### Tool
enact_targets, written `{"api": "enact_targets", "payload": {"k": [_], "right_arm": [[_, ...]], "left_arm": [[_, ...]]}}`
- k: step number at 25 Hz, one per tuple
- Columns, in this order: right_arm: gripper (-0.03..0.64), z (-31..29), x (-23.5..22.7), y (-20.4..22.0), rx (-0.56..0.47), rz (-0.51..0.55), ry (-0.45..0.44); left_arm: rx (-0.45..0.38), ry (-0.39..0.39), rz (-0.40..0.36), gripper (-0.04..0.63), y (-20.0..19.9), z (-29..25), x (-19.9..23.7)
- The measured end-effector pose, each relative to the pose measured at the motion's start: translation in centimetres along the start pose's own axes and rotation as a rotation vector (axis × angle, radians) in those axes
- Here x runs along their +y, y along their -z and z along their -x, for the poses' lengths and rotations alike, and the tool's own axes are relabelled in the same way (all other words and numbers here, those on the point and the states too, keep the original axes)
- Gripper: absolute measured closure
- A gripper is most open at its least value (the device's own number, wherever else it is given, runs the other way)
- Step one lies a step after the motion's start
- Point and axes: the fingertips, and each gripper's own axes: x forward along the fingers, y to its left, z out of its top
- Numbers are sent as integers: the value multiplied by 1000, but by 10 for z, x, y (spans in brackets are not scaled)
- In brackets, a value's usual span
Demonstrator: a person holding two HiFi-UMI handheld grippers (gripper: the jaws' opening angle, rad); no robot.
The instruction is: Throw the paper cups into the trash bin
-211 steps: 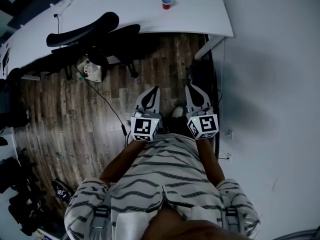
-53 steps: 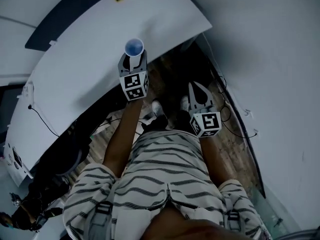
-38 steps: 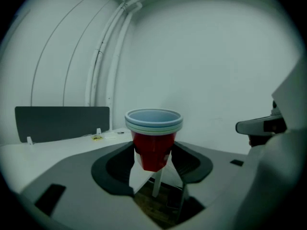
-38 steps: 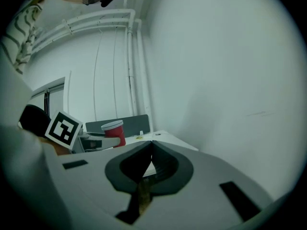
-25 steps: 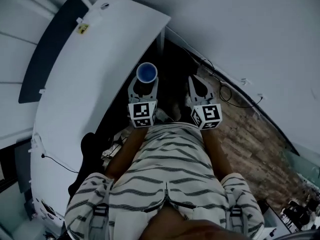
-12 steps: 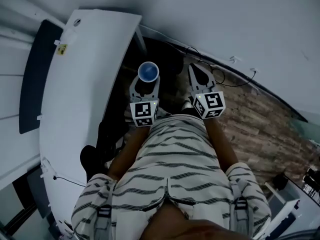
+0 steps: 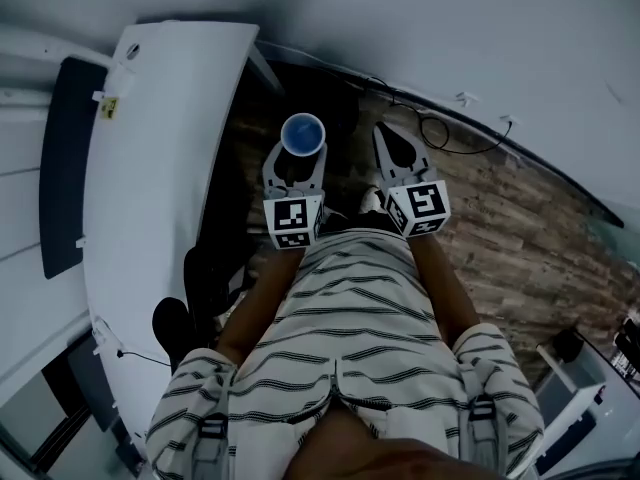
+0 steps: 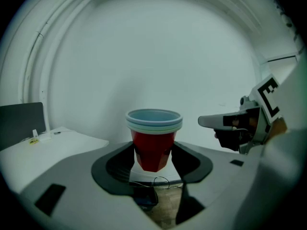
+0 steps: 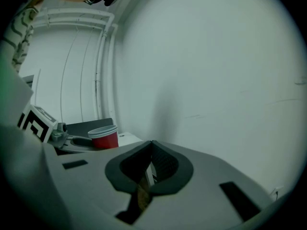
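Observation:
A red paper cup with a pale blue inside stands upright between the jaws of my left gripper, which is shut on its lower wall. In the left gripper view the cup shows a doubled rim, like two nested cups, and hangs above wood floor in front of a white wall. My right gripper is beside it on the right, with its jaws shut tip to tip on nothing. The right gripper view shows its closed tips and the cup off to the left.
A white desk runs along the left, with a dark panel beyond it. Cables lie on the wood floor by the white wall. A dark space lies under the desk's end, ahead of the grippers.
The whole view has swung round: the desk has slid to the left and more floor shows on the right. Both grippers have moved along with it, the cup still in the left one.

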Motion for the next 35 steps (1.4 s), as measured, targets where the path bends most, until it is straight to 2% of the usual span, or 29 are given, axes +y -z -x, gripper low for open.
{"api": "enact_targets", "payload": {"k": [12, 26, 35], "right_arm": [[607, 3, -20, 50, 88, -51, -3], [607, -9, -43, 92, 152, -83, 34], [607, 2, -56, 120, 185, -125, 38]], "left_arm": [[111, 26, 11, 334, 36, -36, -30], [214, 38, 38, 334, 86, -76, -24], [284, 52, 37, 334, 135, -110, -24]]}}
